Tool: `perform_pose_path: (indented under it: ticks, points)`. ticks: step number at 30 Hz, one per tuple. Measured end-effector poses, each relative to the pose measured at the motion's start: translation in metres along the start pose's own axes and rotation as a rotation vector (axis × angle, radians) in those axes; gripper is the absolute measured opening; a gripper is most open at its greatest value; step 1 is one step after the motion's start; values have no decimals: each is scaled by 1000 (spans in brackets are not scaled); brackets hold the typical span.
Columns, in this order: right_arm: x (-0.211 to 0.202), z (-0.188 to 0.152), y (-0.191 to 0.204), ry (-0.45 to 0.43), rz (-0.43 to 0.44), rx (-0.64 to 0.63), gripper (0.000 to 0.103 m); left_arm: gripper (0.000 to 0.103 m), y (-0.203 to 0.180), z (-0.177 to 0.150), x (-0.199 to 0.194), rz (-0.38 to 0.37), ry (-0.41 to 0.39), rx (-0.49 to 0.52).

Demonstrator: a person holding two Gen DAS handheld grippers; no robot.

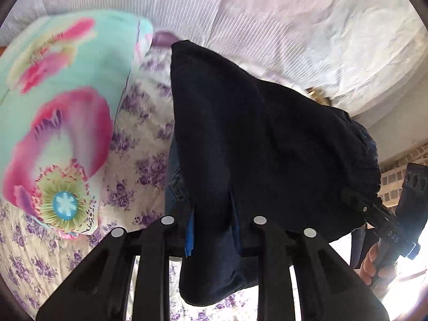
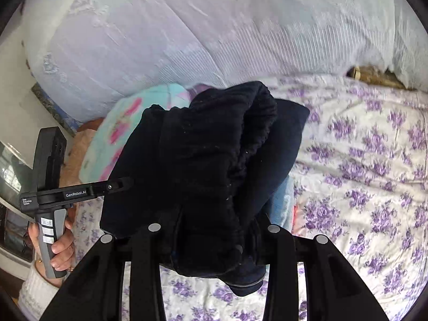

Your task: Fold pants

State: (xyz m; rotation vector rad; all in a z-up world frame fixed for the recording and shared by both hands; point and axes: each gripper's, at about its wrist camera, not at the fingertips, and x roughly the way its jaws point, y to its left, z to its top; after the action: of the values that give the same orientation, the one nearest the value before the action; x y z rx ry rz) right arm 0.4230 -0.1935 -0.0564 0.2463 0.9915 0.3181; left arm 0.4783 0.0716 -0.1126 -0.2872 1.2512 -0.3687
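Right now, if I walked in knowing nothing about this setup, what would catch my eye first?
First, the dark navy pants bunched and lifted in the middle, pinched by both the left gripper and the right gripper. To the left lies a turquoise pillow with big pink flowers. Underneath spreads a cream bedspread with purple flowers.

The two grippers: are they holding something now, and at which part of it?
Both hold the dark pants above the bed. The left gripper and the right gripper each clamp bunched fabric; the right is near the gathered waistband, the left's spot is unclear.
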Motion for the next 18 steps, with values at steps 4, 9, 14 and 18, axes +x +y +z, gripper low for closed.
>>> perform_pose_path:
  ticks: [4,9,14,18]
  points:
    - [31,-17,-37,-13,48,68,66,51,15,-18,51,77,2,-21]
    - [25,-10,-45,-4,51,102,76,59,-1,-16,31,153,-50,64]
    - [-33,-5,-12,-149,5,35,76,75,-23,-30,-16,257,-153,114]
    - [-95,-10,21,-234,-76,-35,76,91,-46,-65,-63,360,-283,125]
